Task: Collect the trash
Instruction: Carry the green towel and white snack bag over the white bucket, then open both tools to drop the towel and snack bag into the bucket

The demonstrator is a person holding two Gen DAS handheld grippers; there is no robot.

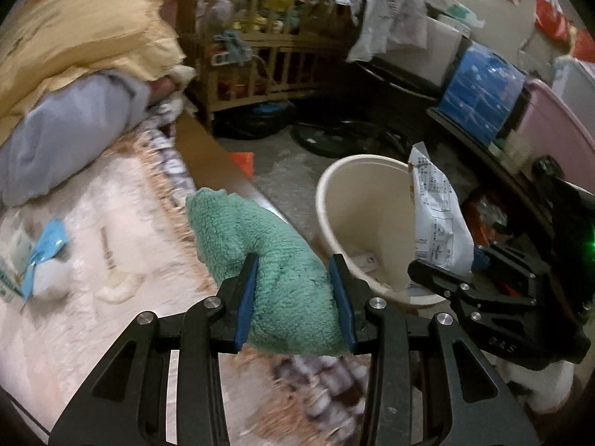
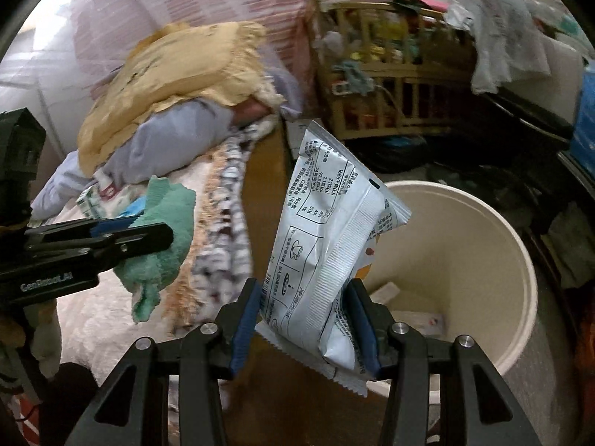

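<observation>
My left gripper (image 1: 295,278) is shut on a green fleece cloth (image 1: 267,260) and holds it above the bed's edge, just left of a cream bucket (image 1: 334,200). My right gripper (image 2: 303,312) is shut on a white printed snack packet (image 2: 323,245) and holds it upright over the near left rim of the bucket (image 2: 520,260). Some wrappers lie at the bucket's bottom. The right gripper (image 1: 446,278) with the packet (image 1: 435,219) also shows in the left wrist view; the left gripper (image 2: 148,234) with the cloth (image 2: 163,238) shows in the right wrist view.
The bed (image 1: 93,260) carries a blue and white wrapper (image 1: 41,256), a grey garment (image 1: 70,137) and a yellow pillow (image 1: 81,33). A wooden crib (image 1: 260,48) stands behind. Shelving with a blue box (image 1: 479,93) lines the right side.
</observation>
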